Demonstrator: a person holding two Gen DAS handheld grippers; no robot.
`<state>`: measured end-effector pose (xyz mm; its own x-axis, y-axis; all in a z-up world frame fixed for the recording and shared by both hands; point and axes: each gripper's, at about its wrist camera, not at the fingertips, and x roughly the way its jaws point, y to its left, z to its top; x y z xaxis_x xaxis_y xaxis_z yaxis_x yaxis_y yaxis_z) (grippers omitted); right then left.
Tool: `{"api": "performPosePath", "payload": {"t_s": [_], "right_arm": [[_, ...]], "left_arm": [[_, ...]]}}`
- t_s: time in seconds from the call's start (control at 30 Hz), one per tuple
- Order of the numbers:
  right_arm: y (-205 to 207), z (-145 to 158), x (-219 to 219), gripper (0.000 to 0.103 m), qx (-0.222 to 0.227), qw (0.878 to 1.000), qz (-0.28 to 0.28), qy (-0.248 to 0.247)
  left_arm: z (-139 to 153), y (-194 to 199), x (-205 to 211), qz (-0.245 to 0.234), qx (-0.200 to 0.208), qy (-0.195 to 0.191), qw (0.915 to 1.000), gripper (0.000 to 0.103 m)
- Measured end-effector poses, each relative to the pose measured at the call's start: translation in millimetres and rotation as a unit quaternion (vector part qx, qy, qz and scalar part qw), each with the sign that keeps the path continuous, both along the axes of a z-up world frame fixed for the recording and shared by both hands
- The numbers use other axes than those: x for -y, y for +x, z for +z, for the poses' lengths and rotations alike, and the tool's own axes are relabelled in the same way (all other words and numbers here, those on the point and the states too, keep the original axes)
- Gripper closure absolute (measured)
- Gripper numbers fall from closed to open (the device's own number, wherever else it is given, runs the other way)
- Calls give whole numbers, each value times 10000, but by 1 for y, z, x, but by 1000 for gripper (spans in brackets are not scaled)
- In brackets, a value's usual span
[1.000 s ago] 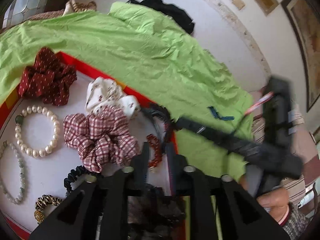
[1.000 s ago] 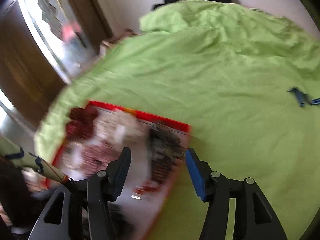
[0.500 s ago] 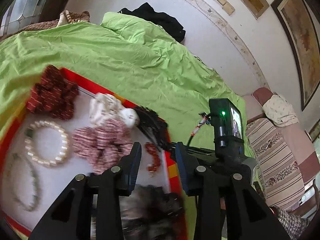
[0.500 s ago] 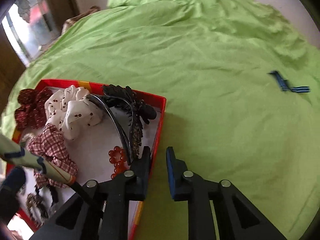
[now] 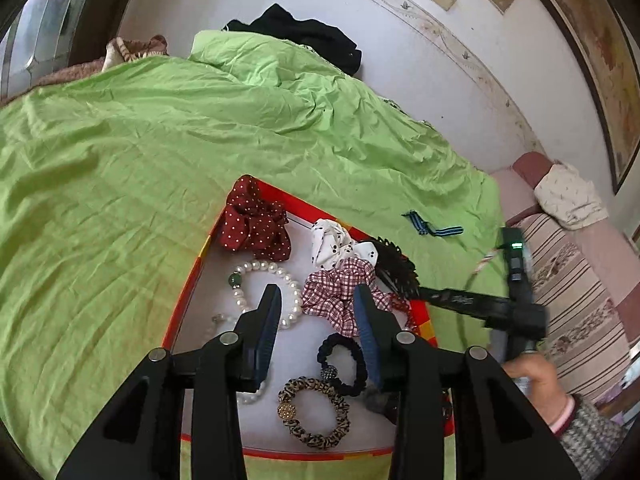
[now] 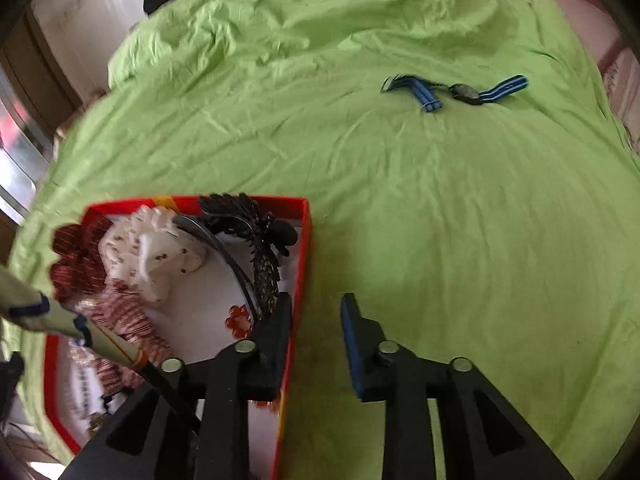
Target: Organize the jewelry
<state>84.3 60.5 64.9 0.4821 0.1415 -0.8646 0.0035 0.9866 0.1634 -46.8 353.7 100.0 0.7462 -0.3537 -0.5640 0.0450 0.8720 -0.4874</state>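
Both grippers' jaws are opening, nothing between them: left gripper [image 5: 316, 316] above the red tray [image 5: 188, 288], right gripper [image 6: 316, 316] straddling its edge. Only the left view shows the pearl bracelet [image 5: 272, 292] and leopard hair tie [image 5: 316, 412]; the right view best shows the blue strap [image 6: 452, 90] well apart on the green sheet [image 6: 440, 220]. White walls behind.

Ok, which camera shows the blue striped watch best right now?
The right wrist view: the blue striped watch lies sharp and unobstructed on the green sheet, strap and dark case distinct. In the left wrist view it is only a small blue strip beyond the tray.
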Motion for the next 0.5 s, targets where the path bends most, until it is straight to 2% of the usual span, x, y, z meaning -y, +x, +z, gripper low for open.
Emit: {"api": "performPosePath", "payload": {"t_s": [0.03,0.07,0.2,0.27,0.33,0.37,0.43,0.5], "right_arm": [[-5,4,2,64,57,10000,15,22],[-14,10,3,62,153,9999,71,23],[-58,25,8,60,385,9985,377,-56],[-79,28,15,59,454,9981,421,-18],[-103,30,27,55,520,9979,386,39],[-119,31,38,54,556,9979,330,77],[-140,31,58,54,587,9980,226,86],[-160,34,78,54,626,9979,159,31]], "left_arm": [[2,-4,2,58,37,76,9999,60],[4,-7,3,125,68,152,9998,58],[15,-24,12,535,188,669,9961,52],[23,-39,19,878,261,1119,9895,45],[28,-53,25,1086,329,1387,9838,34],[31,-66,31,1200,378,1569,9796,32],[35,-85,37,1253,497,1764,9750,24],[43,-105,49,1279,656,2014,9689,21]]}}
